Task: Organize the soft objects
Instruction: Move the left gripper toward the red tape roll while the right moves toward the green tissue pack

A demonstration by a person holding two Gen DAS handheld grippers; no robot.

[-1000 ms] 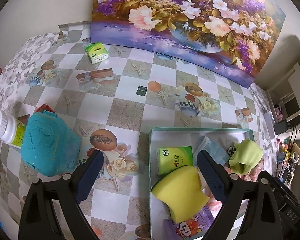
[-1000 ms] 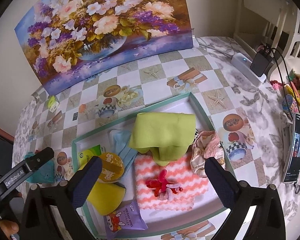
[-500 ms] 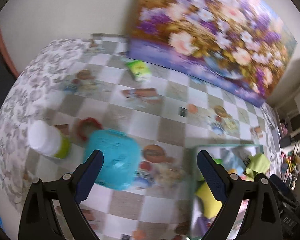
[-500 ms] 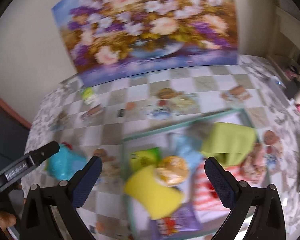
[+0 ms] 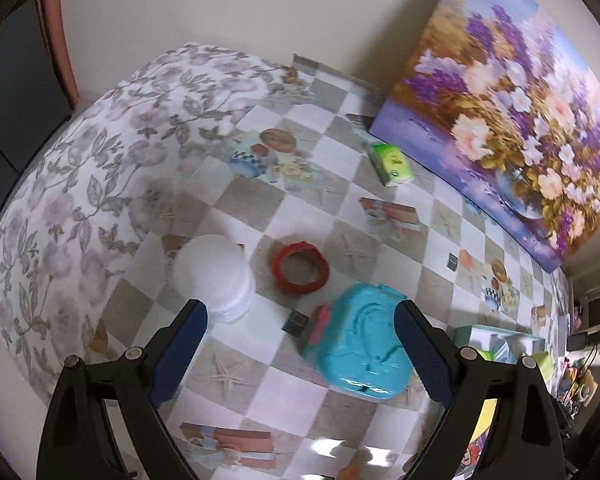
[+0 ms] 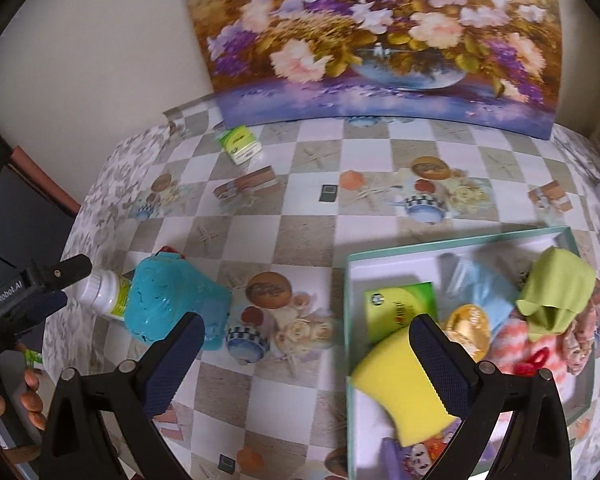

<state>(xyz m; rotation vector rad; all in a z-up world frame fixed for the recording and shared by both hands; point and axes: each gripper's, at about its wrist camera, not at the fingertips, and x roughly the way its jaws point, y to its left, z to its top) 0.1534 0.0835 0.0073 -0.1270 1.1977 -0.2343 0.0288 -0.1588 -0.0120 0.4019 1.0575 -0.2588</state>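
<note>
Since the earlier frames the left gripper (image 5: 300, 336) has been swung left, away from the tray, so that the turquoise soft pouch (image 5: 358, 350), formerly at its left edge, is now framed between its spread blue fingers; the right gripper (image 6: 306, 354) has been turned left too. Both are held released and empty. The pouch lies on the checked tablecloth (image 5: 328, 184), left of the tray, just beside a white-capped plastic bottle (image 5: 216, 276) and a red tape roll (image 5: 299, 269). It is judged light and yielding, its glossy skin perhaps slippery, so a pinch across its narrower middle would likely serve best. Farther right, the teal-rimmed white tray (image 6: 350, 280) is seen to hold a yellow foam sponge (image 6: 400, 388), a green tissue pack (image 6: 400, 308), a lime-green cloth (image 6: 556, 292), a pale blue cloth (image 6: 480, 284), a gold round item (image 6: 470, 326) and a pink-and-white striped towel (image 6: 512, 344). A second green tissue pack (image 5: 392, 164) is left far back by the flower painting (image 5: 512, 112).
</note>
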